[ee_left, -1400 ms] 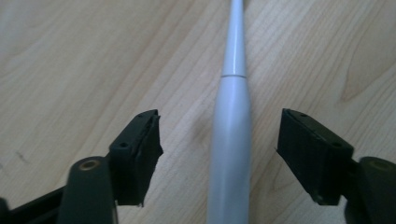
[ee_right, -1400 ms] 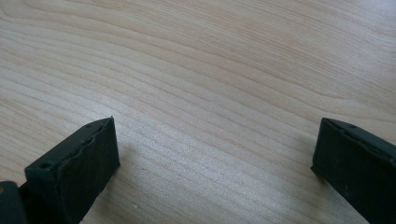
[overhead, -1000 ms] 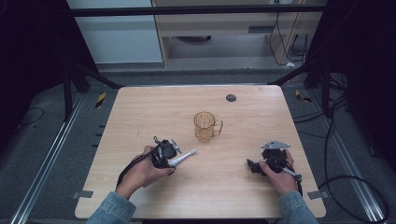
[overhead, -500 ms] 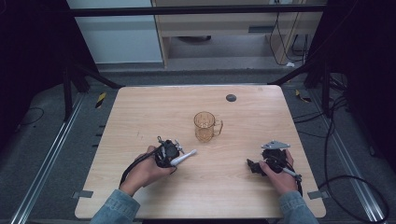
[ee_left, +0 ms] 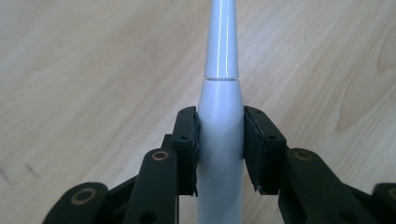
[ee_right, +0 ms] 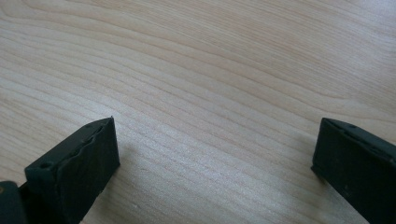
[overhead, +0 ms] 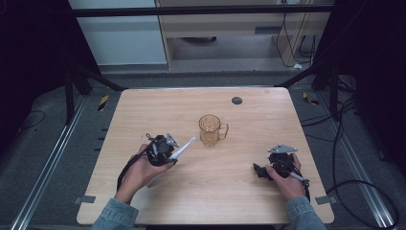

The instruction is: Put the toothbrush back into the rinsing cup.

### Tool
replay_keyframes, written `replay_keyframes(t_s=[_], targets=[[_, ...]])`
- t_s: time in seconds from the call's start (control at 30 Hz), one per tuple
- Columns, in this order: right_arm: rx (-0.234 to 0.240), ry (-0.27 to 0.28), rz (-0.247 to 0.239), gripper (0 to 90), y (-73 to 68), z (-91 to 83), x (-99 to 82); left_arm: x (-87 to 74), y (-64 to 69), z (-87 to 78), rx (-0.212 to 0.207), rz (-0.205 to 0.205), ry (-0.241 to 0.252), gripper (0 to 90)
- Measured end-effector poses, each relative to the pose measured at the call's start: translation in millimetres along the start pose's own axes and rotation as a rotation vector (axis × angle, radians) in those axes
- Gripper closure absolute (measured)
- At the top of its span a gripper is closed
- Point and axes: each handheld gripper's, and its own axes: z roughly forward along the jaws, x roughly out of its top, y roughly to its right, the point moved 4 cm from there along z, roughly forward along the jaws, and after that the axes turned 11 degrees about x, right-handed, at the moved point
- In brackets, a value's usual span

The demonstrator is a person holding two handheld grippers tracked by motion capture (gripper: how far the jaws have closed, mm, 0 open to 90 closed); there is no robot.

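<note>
A pale wooden table [overhead: 268, 201] is standing on grey carpeted floor [overhead: 52, 158]; metal rails [overhead: 40, 184] are running along both sides; a light cabinet [overhead: 119, 38] and a wooden shelf unit [overhead: 225, 24] are sitting behind; cables [overhead: 356, 184] are trailing at right; dark surroundings are framing everything.

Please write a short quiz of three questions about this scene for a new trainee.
1. True or false: the left gripper is shut on the white toothbrush.
2. What stands between the two hands in the high view? A) amber mug B) plate C) bowl
3. Are the right gripper jaws open or shut?

Key: 1 true, the pads press its handle; 2 A, the amber mug on the table; 3 open, bare wood between them.
</note>
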Motion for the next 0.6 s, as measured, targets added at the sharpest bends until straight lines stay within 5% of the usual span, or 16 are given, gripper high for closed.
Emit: replay_keyframes(t_s=[0.3, 0.6], targets=[[0.0, 0.0, 0.0, 0.5, 0.0, 0.0, 0.0, 6.5, -18.8, -25.2, 0.063, -0.042, 0.11, 67.1], [0.001, 0.0, 0.0, 0.5, 0.0, 0.0, 0.0, 0.1, -26.0, -20.1, 0.049, -0.093, 0.136, 67.1]])
